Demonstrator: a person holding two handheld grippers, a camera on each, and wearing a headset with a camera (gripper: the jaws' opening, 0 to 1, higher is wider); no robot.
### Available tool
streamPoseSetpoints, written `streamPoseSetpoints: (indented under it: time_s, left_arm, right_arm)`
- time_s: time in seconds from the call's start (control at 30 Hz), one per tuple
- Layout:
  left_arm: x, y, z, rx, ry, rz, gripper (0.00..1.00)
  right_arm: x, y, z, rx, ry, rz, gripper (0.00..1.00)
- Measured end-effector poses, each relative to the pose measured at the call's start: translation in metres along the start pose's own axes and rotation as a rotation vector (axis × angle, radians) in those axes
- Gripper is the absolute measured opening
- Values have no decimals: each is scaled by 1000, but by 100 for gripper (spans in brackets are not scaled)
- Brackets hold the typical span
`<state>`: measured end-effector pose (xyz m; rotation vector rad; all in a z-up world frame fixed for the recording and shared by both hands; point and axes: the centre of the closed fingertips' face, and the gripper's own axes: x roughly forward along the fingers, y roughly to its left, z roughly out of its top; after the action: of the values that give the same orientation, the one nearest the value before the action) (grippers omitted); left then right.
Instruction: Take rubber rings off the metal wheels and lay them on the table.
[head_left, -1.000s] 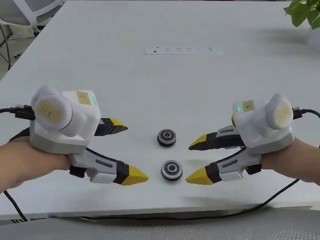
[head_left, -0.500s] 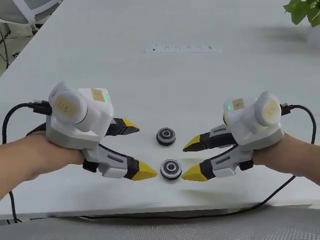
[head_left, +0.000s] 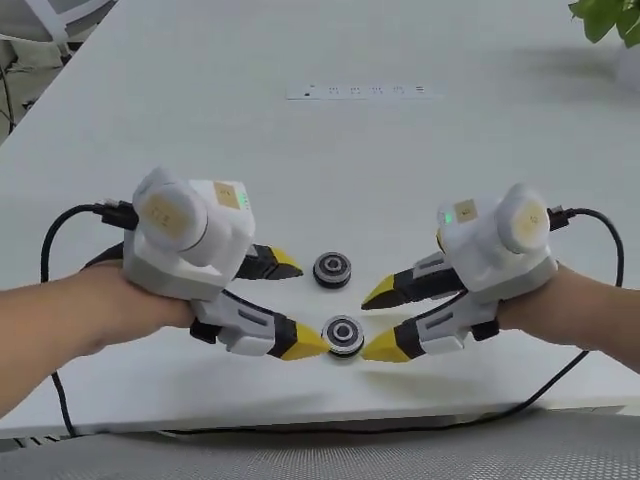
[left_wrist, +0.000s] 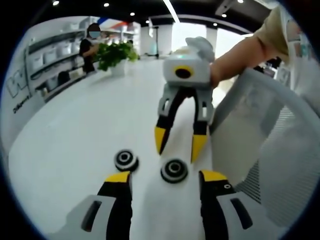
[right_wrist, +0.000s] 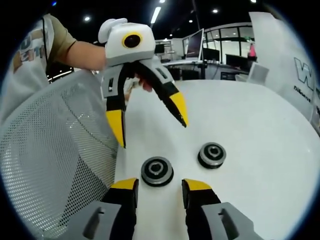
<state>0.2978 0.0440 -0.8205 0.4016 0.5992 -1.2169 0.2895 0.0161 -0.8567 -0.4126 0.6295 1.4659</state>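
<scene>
Flanking one wheel (head_left: 343, 335) on white table (head_left: 400, 180) — left gripper (head_left: 308, 306), right gripper (head_left: 368, 326) spread wide — plant (head_left: 605, 20) beyond.

two metal wheels (head_left: 343, 335) (head_left: 332, 270) with black rubber rings, lying flat, near each other, rings still on

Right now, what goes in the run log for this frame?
left gripper open, left of near wheel; right gripper open, opposite side; far wheel untouched; rubber rings on both

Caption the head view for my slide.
Left hand-held gripper and right hand-held gripper, both open, flank the nearer black-rimmed metal wheel on the white table.
</scene>
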Motion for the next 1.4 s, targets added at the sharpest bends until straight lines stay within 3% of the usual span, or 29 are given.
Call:
streamPoseSetpoints:
  time_s: [0.43,0.83,1.17,1.4]
  left_arm:
    - [15,-9,2,10,13,-46,40]
    - [29,-18,-7,44,61,-85,26]
    - [33,-18,-9,49,71,-80,20]
    - [34,-14,-10,43,70,-49,15]
  right_arm:
    - [3,1,-1,-6,5,8,30]
    - [3,1,-3,1,6,8,29]
    - [3,3,-5,-6,15,12,29]
    - [3,3,-4,6,6,13,28]
